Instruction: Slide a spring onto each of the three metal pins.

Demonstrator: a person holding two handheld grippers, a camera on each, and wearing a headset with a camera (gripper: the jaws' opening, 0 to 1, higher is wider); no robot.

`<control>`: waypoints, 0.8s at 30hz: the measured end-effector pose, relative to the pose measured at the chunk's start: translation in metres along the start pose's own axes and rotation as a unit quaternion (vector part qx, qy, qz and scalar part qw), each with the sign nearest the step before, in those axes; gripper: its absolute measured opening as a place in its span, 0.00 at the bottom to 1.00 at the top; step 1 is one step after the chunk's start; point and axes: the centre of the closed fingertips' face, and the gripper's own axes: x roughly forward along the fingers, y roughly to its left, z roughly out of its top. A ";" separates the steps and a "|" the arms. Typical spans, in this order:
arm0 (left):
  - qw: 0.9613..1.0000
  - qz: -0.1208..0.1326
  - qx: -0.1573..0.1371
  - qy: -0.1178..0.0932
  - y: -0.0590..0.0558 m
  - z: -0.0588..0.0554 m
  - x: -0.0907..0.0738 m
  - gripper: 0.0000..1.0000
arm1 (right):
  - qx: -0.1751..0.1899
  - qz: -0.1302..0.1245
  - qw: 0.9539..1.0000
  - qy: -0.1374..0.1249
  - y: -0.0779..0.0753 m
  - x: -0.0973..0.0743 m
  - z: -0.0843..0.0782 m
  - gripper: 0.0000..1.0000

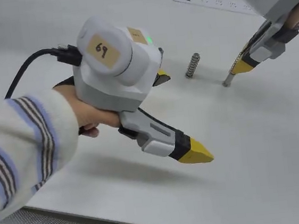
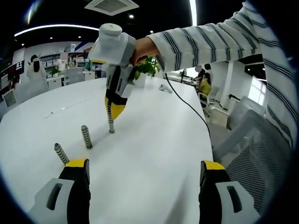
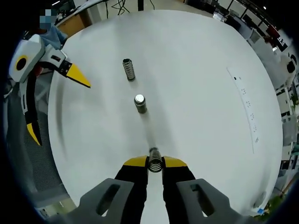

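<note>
The right hand-held gripper (image 3: 155, 164) clamps a coiled metal spring (image 3: 154, 155); the yellow-tipped left hand-held gripper (image 2: 145, 164) gapes.

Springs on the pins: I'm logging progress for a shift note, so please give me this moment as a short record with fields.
surface: white table
right gripper: shut on a spring, holding it upright
third pin: stands on the table, its foot showing below the held spring
middle pin: wears a spring, stands free
far pin: wears a spring, stands free
left gripper: open, empty, held off to the side above the table
pins fully done: two of three
</note>
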 end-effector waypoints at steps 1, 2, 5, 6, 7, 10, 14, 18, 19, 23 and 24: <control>1.000 -0.001 0.000 0.001 0.000 0.000 0.000 0.96 | -0.001 0.000 1.000 0.001 -0.001 0.002 0.000 0.08; 1.000 -0.002 -0.002 0.001 -0.001 -0.001 0.000 0.95 | -0.003 -0.002 1.000 0.004 0.000 0.003 -0.001 0.08; 1.000 -0.003 -0.011 0.005 -0.001 -0.003 0.000 0.94 | -0.002 0.002 1.000 0.006 0.001 0.008 -0.002 0.08; 1.000 -0.004 -0.010 0.005 -0.001 -0.003 0.000 0.94 | -0.002 0.002 1.000 0.008 0.000 0.013 -0.002 0.08; 1.000 -0.003 -0.010 0.007 -0.001 -0.004 0.000 0.94 | -0.005 0.002 1.000 0.008 -0.001 0.015 -0.001 0.08; 1.000 -0.003 -0.014 0.013 -0.001 -0.006 -0.001 0.93 | -0.019 0.002 1.000 0.009 -0.001 0.018 -0.002 0.08; 1.000 -0.002 -0.008 0.022 -0.001 -0.011 -0.001 0.93 | -0.026 0.003 1.000 0.014 -0.002 0.022 -0.002 0.08; 1.000 -0.005 -0.006 0.029 -0.003 -0.014 -0.001 0.94 | -0.025 0.005 0.999 0.020 -0.002 0.028 -0.005 0.08; 1.000 -0.006 -0.006 0.029 -0.003 -0.014 -0.001 0.94 | -0.027 0.004 0.999 0.021 -0.002 0.029 -0.007 0.08; 1.000 -0.004 -0.005 0.030 -0.003 -0.015 -0.001 0.94 | -0.029 0.008 0.999 0.017 0.000 0.031 -0.007 0.08; 0.999 -0.004 -0.006 0.032 -0.003 -0.015 -0.001 0.94 | -0.029 0.007 0.999 0.016 -0.001 0.033 -0.007 0.08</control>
